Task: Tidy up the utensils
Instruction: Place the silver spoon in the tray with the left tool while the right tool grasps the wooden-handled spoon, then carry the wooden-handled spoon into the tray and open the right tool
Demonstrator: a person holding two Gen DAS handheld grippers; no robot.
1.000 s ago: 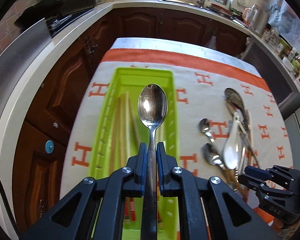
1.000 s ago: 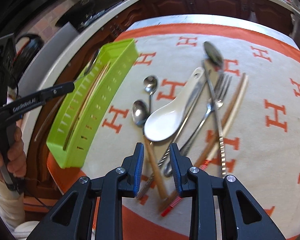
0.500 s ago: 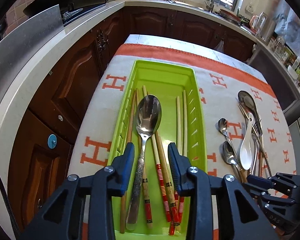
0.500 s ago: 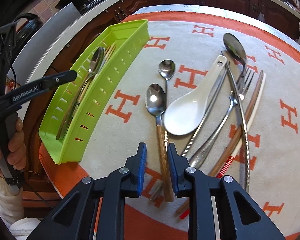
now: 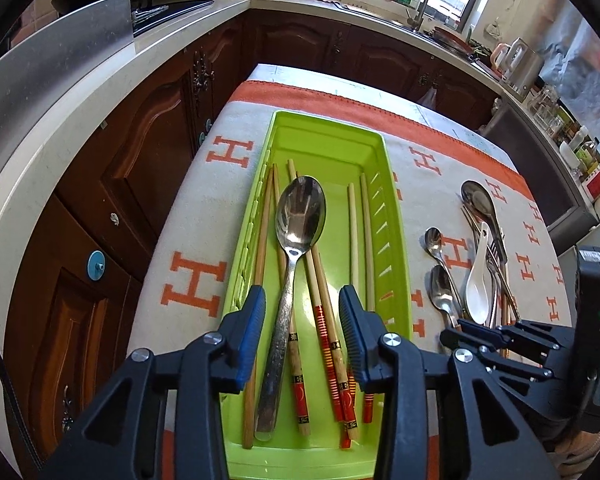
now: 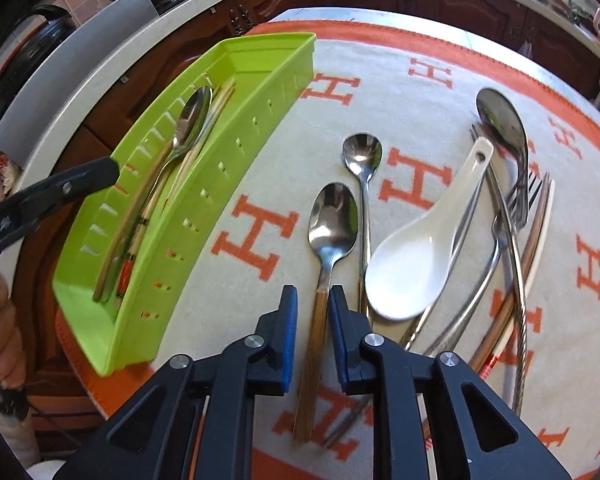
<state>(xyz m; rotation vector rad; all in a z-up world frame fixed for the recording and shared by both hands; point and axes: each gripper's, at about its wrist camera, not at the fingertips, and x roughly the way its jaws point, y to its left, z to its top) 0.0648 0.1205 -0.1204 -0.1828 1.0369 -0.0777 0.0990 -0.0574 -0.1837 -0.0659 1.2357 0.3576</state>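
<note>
Left gripper (image 5: 302, 312) hangs spread over the tray (image 5: 392, 216), its jaws just opened to leave the big spoon (image 5: 296, 240) among the chopsticks (image 5: 328, 320), while the right gripper (image 6: 313, 328), just closing, straddles the wooden-handled spoon (image 6: 332, 224) on the cloth (image 6: 420, 80), not yet pinching.

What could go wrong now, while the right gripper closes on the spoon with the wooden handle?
1. The right gripper has been closing around the wooden-handled spoon, but gaps remain beside the handle; lifting now might drop it.
2. The small steel spoon lies close beside it, and the white ceramic spoon overlaps the utensil pile, so either might get dragged along.
3. The left gripper, just opened, hangs above the big spoon in the green tray and may bump it.
</note>
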